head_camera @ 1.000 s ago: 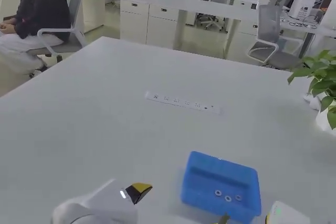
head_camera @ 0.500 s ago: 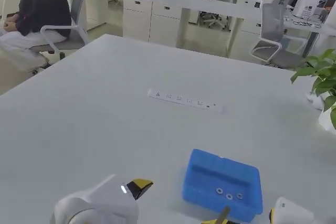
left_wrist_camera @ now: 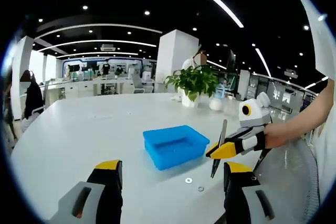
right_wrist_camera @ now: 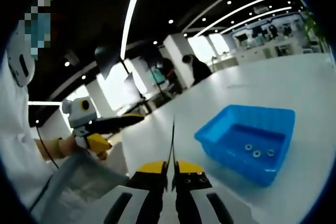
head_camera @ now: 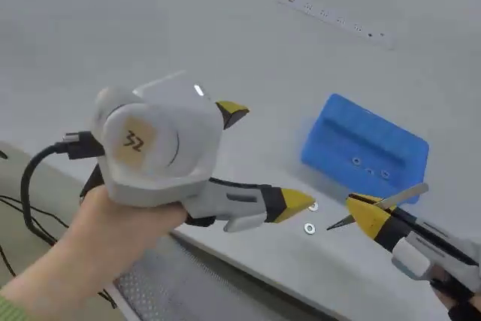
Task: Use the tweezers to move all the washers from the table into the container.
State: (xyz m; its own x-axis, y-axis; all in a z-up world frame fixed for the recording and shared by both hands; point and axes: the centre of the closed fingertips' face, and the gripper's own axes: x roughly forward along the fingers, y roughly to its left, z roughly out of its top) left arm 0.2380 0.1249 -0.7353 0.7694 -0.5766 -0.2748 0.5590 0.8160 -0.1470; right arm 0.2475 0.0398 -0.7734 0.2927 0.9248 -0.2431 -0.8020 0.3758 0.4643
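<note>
Two small washers (head_camera: 311, 216) lie on the white table (head_camera: 150, 28) near its front edge. Beside them stands the blue container (head_camera: 366, 152) with three washers inside. My right gripper (head_camera: 359, 212) is shut on silver tweezers (head_camera: 406, 195), whose tips hover just right of the loose washers. My left gripper (head_camera: 263, 157) is open and empty, left of the container. In the left gripper view the container (left_wrist_camera: 176, 145), the loose washers (left_wrist_camera: 194, 184) and the tweezers (left_wrist_camera: 218, 148) lie ahead of the left gripper (left_wrist_camera: 170, 166). The right gripper (right_wrist_camera: 170, 169) holds the tweezers (right_wrist_camera: 172, 145) left of the container (right_wrist_camera: 247, 142).
A white power strip (head_camera: 331, 19) lies farther back on the table. The table's front edge runs close under the grippers, and a black cable (head_camera: 37, 159) hangs off the left gripper. A potted plant (left_wrist_camera: 193, 81) stands at the far end of the table.
The head camera has tipped down toward the near table edge. Both grippers, cut off at the bottom before, now show in full, and two loose washers in front of the container have come into sight.
</note>
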